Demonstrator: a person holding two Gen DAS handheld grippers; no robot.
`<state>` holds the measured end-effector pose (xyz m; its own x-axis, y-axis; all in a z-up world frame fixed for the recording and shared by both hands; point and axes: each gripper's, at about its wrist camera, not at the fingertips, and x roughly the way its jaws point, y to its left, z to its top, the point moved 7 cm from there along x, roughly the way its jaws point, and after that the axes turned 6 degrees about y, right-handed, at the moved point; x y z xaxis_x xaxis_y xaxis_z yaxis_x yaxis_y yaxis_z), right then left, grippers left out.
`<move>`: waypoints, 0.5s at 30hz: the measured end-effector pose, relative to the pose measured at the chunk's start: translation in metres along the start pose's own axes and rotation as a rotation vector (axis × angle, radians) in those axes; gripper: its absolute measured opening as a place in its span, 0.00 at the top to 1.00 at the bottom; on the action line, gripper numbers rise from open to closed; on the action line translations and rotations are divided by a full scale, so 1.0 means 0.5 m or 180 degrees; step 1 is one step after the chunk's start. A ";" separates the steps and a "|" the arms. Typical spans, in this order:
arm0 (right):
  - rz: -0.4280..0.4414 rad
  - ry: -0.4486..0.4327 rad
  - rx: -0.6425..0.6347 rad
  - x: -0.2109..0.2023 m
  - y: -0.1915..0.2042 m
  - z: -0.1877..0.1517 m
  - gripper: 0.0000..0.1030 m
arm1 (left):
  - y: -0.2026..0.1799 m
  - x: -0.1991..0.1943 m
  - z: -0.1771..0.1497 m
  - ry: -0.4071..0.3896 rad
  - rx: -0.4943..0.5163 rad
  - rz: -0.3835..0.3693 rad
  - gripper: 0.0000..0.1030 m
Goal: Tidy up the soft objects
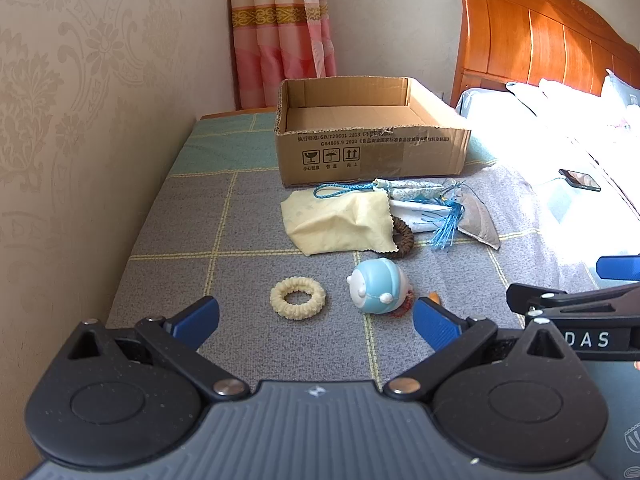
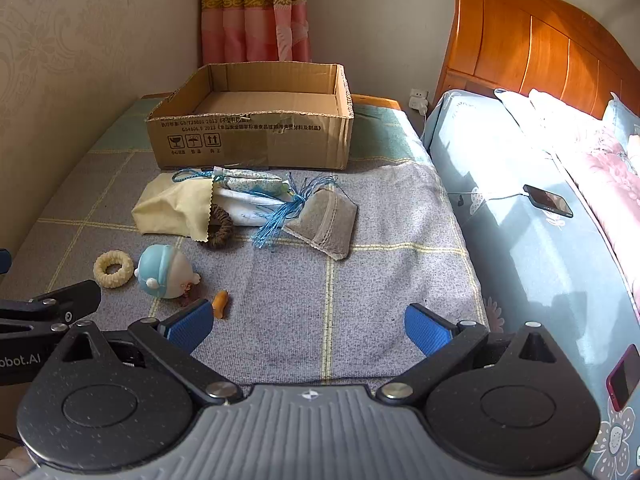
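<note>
Beige patterned wallpaper (image 1: 60, 92), pink curtain (image 1: 280, 20), orange wooden headboard (image 2: 532, 36), strong sunlit bed (image 2: 532, 216) on rt.

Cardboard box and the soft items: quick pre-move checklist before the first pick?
1. Cardboard box open and empty: ok, bare floor visible.
2. Left gripper free: ok, jaws wide apart, nothing between them.
3. Right gripper free: ok, jaws wide apart, empty.
4. Cream scrunchie clear for a pick: ok, lies alone, apart from the blue toy.
5. Brown scrunchie clear: not ok, partly under the yellow cloth.
6. Tassel free of the grey pouch: cannot tell, strands lie against it.
</note>
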<state>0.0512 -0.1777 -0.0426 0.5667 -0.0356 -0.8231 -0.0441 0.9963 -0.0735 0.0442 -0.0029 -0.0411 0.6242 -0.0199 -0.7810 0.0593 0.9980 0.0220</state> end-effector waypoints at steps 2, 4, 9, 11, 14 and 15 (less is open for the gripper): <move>-0.0001 -0.0003 0.0000 -0.001 0.000 0.000 0.00 | 0.000 0.000 0.000 0.0000 0.0001 0.0001 0.00; -0.0001 -0.0005 0.0001 0.000 0.000 0.000 0.00 | 0.000 0.000 0.000 0.0000 0.0003 0.0002 0.00; -0.0002 -0.0010 0.0000 -0.001 -0.001 0.000 0.00 | 0.000 0.000 0.000 -0.0001 0.0001 -0.0001 0.01; -0.0004 -0.0010 0.0001 -0.001 -0.001 0.000 0.00 | 0.000 0.000 0.000 -0.0001 0.0001 -0.0002 0.01; -0.0004 -0.0016 0.0002 0.000 -0.001 0.000 0.00 | -0.001 0.000 0.001 -0.0004 0.0001 -0.0003 0.01; -0.0005 -0.0014 0.0003 0.000 -0.001 0.000 0.00 | -0.001 -0.001 0.001 -0.0004 -0.0001 -0.0003 0.01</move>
<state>0.0511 -0.1780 -0.0426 0.5704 -0.0367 -0.8205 -0.0424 0.9964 -0.0741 0.0444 -0.0035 -0.0406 0.6252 -0.0210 -0.7802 0.0598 0.9980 0.0210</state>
